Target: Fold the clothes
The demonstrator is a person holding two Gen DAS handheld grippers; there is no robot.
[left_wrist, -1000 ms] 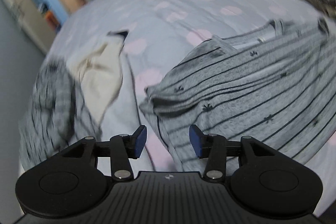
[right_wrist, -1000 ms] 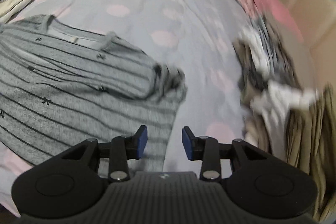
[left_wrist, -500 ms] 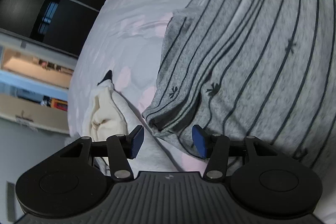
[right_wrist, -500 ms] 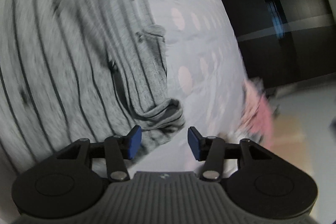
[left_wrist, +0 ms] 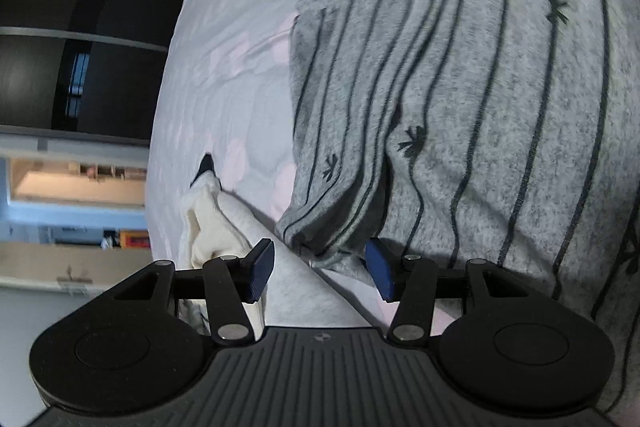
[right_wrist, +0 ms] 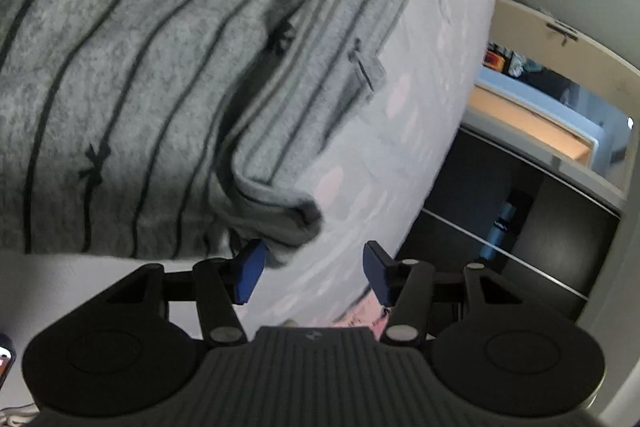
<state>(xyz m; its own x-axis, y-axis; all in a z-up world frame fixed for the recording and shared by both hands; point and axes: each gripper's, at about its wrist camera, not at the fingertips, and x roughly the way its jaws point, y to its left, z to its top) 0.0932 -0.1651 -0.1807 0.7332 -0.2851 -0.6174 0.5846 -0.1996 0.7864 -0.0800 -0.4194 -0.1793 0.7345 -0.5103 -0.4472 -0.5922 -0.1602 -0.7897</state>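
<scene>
Bedsheet (left_wrist: pixel 236 39), pale lilac with faint pink spots, covers the mattress and serves as ground for everything else. Both views are rolled sideways, so the bed edge runs steeply across each picture, with dark cabinet doors (left_wrist: pixel 76 27) and a lit wooden shelf (right_wrist: pixel 536 107) beyond it.

Grey top (left_wrist: pixel 460 87) with thin dark stripes and small bow motifs lies spread flat on the sheet and fills most of each view. One sleeve is folded inward over the body; its cuff (left_wrist: pixel 320 247) points toward the near edge of the sheet. In the right wrist view the other sleeve cuff (right_wrist: pixel 284 223) curls up at the top's edge, just above bare sheet.

Cream garment (left_wrist: pixel 208 227) lies bunched on the sheet just beside the grey top, a dark tip at its far end. Pink cloth (right_wrist: pixel 360 311) shows at the sheet's edge, mostly hidden behind the right tool.

Left gripper (left_wrist: pixel 318 273): jaws moderately apart, blue pads either side of the cuff end, not pressing it. Right gripper (right_wrist: pixel 314 273): jaws opening, moderately wide; the curled cuff sits just beyond the left pad, nothing clamped between the pads.
</scene>
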